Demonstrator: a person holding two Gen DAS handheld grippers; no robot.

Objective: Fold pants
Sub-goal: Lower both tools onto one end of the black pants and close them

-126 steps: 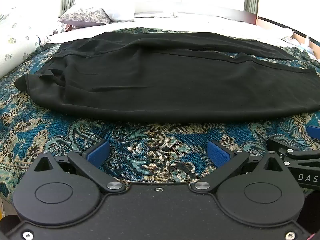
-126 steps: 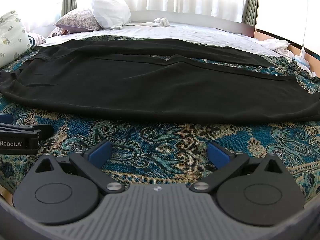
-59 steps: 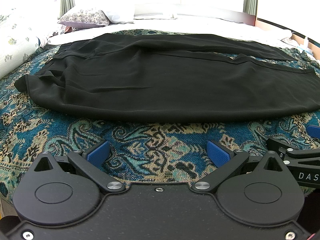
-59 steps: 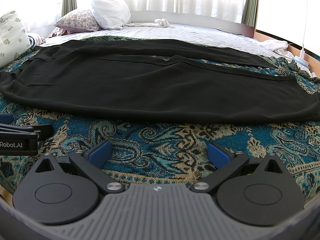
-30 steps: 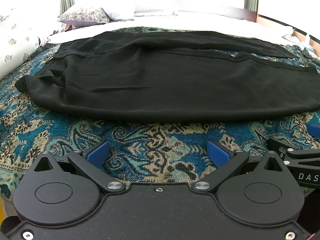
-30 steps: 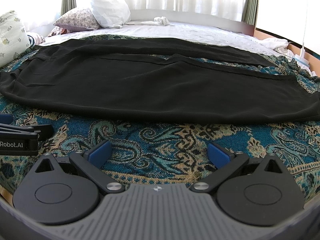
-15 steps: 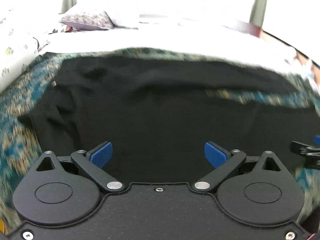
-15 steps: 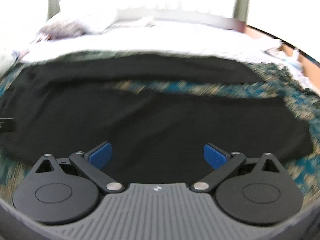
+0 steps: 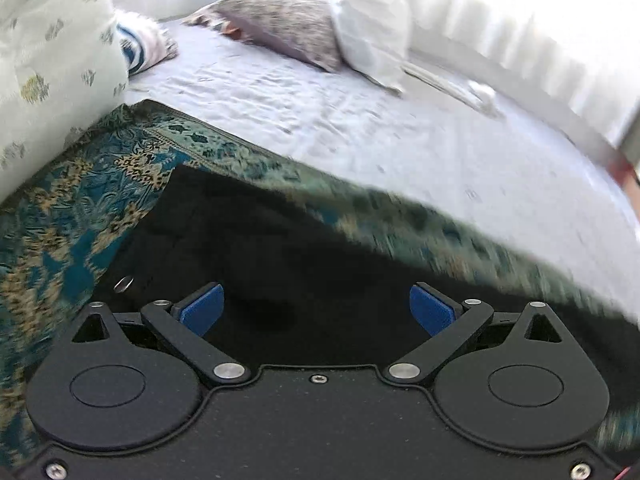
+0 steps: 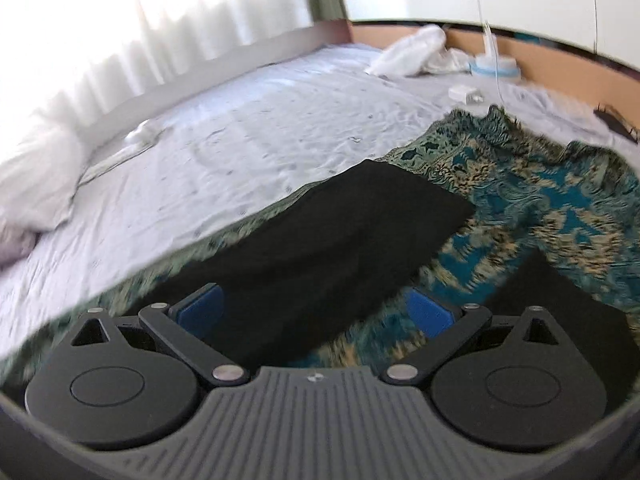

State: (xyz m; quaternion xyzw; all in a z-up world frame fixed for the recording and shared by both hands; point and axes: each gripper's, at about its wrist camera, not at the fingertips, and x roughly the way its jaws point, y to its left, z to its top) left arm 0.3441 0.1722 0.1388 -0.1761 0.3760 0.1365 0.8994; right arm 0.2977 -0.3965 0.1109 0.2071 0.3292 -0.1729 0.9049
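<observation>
— Two claws, both spread wide and gripping nothing. The left gripper (image 9: 316, 306) hangs over the waist end of the black pants (image 9: 280, 248), blue pads (image 9: 200, 309) well apart above the cloth. The right gripper (image 10: 314, 306) is out over the far leg, near its hem (image 10: 420, 196).

— How will the cloth handle?

— My guess is light, limp and a bit slippery. It drapes flat with soft creases, so it will sag from any single pinch. I would take it by the edges: the waistband corner on the left, the hem on the right, both layers in each bite.

— Which way does it lie?

— Flat on the patterned teal blanket (image 9: 72, 200), which covers the near part of the pale bedsheet (image 9: 360, 120). The long axis runs side to side, waist to the left near the pillows (image 9: 288, 24), hems to the right. The second leg (image 10: 560, 292) shows nearer the right claw, blanket visible between the two.
</observation>
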